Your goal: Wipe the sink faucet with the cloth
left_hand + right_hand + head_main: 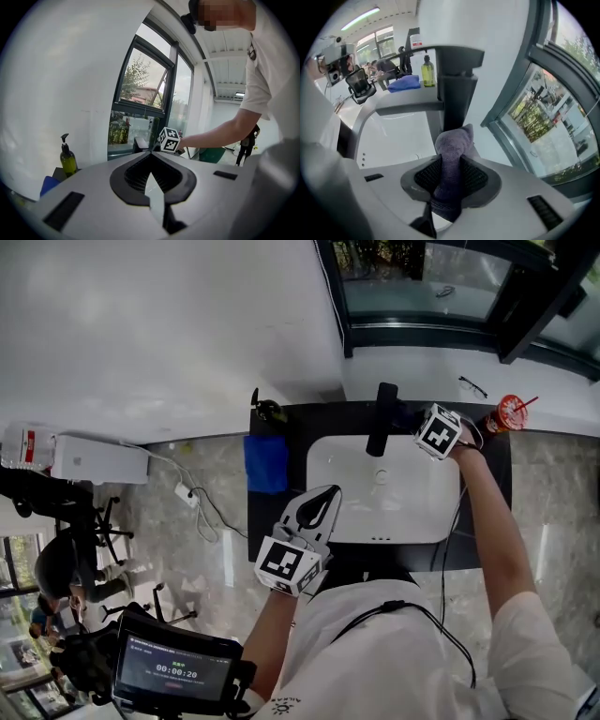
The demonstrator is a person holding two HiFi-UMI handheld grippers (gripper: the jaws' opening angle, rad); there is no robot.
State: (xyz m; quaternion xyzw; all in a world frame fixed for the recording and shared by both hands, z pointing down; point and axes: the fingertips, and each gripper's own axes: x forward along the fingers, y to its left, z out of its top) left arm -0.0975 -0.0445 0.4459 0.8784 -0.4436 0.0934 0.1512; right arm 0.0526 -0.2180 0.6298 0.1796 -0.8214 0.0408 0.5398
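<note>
Right gripper (451,164) pinching cloth (453,140), faucet (457,89) dead ahead at 12 o'clock just beyond its tip, column running 12-to-6; left gripper (151,164) pressed together, empty, at sink's (412,521) 7 o'clock.

Mostly a plain white wall (169,324), then a big dark-framed window (441,287) on the right with trees (136,77) and daylight outside. The floor (187,559) is grey stone-look tile. There's a black office chair (360,83) further back, and a strip light (365,18) glowing on the ceiling.
</note>
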